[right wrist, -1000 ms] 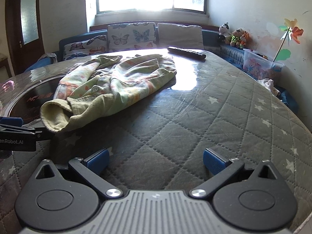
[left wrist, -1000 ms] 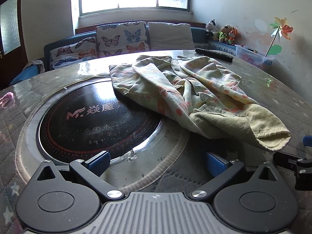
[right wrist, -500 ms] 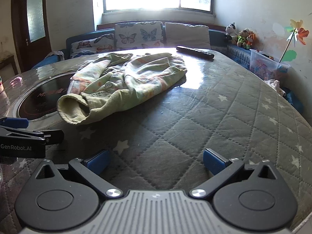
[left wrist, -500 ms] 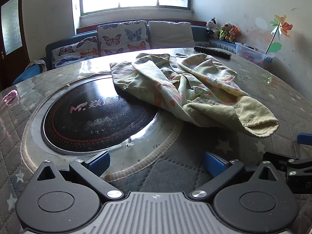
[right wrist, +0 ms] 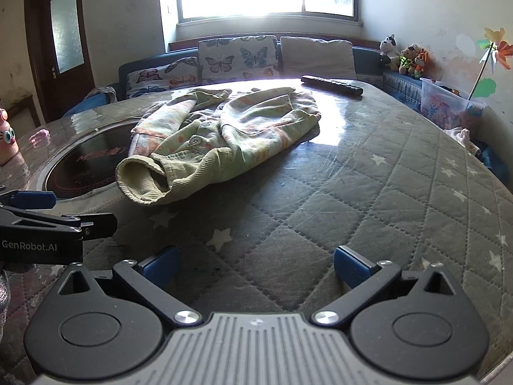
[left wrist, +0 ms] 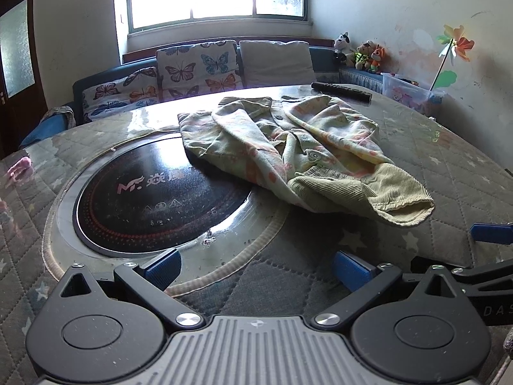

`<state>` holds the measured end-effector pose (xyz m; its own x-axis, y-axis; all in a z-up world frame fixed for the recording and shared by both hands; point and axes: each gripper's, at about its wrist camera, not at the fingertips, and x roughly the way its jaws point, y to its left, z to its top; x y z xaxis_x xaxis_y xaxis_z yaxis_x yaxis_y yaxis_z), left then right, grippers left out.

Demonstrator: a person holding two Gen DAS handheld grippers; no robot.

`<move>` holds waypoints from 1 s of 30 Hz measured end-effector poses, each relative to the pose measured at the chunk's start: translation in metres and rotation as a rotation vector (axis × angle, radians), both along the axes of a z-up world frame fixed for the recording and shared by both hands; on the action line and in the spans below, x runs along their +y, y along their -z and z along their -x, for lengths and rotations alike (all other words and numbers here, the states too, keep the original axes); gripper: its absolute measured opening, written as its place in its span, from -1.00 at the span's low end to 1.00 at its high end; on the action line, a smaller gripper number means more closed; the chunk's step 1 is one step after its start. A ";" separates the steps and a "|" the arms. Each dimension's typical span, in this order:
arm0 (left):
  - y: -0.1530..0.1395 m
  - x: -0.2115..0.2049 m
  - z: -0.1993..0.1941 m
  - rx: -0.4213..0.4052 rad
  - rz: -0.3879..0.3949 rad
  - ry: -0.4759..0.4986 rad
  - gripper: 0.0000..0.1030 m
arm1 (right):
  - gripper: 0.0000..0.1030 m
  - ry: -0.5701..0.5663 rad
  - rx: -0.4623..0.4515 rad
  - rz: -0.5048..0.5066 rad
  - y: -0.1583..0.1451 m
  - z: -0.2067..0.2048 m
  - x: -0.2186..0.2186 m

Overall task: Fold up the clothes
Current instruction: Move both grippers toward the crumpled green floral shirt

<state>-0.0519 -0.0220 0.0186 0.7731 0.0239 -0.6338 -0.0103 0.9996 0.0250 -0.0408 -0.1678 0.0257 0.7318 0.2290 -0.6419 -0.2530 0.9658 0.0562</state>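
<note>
A crumpled pale green floral garment [left wrist: 288, 147] with a ribbed cuff [left wrist: 400, 199] lies on the round quilted table, partly over the black hotplate. It also shows in the right wrist view [right wrist: 224, 131], its cuff [right wrist: 144, 179] pointing toward me. My left gripper [left wrist: 256, 268] is open and empty, low over the table's near edge, short of the garment. My right gripper [right wrist: 256, 264] is open and empty, over bare quilt to the right of the garment. Each gripper shows at the edge of the other's view.
A black round hotplate [left wrist: 154, 199] is set in the table's centre. A remote control [left wrist: 341, 91] lies at the far edge. A sofa with butterfly cushions [left wrist: 195, 67] stands behind. A plastic box [right wrist: 449, 106] and pinwheel stand right. A pink toy [right wrist: 6, 141] stands far left.
Both grippers have drawn back and risen slightly from the garment, which looks smaller and farther now. The garment has not moved. Both grippers stay open.
</note>
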 end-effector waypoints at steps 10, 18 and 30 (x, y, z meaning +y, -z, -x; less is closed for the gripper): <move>-0.004 -0.002 0.005 -0.009 -0.003 0.003 1.00 | 1.00 -0.003 -0.009 -0.010 -0.004 0.006 0.000; -0.007 -0.003 0.009 -0.018 -0.006 -0.001 1.00 | 1.00 -0.007 -0.024 -0.021 -0.009 0.011 -0.002; -0.012 -0.005 0.014 -0.030 -0.013 -0.003 1.00 | 1.00 -0.010 -0.039 -0.028 -0.015 0.014 -0.003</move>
